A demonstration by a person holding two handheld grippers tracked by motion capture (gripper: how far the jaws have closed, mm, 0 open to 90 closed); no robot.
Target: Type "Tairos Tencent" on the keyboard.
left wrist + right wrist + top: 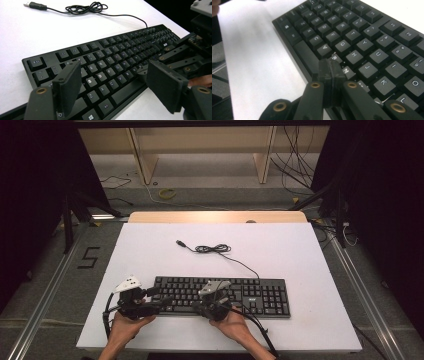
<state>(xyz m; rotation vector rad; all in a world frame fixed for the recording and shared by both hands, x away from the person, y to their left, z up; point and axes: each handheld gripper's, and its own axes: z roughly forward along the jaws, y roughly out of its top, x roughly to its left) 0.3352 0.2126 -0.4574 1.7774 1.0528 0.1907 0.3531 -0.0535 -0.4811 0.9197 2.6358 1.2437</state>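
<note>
A black keyboard (222,296) lies near the front edge of the white table (280,250). The right gripper (329,75) hovers over its bottom letter row, jaws pressed together and empty. The left gripper (112,82) stands wide open over the keyboard's left end — nothing gripped. The cable (215,249) coils behind.

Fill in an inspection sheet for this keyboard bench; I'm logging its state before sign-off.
Surface: white table top, bare around the keyboard.
Job's things: black keyboard lies flat near the front edge.
Clutter: nothing seen.
Grippers: left tool open over the keyboard's left keys; right tool shut, tip by the B and N keys.
Cables: keyboard's cable bundled behind it, USB plug loose.
Surroundings: wooden frame and floor cables behind.
</note>
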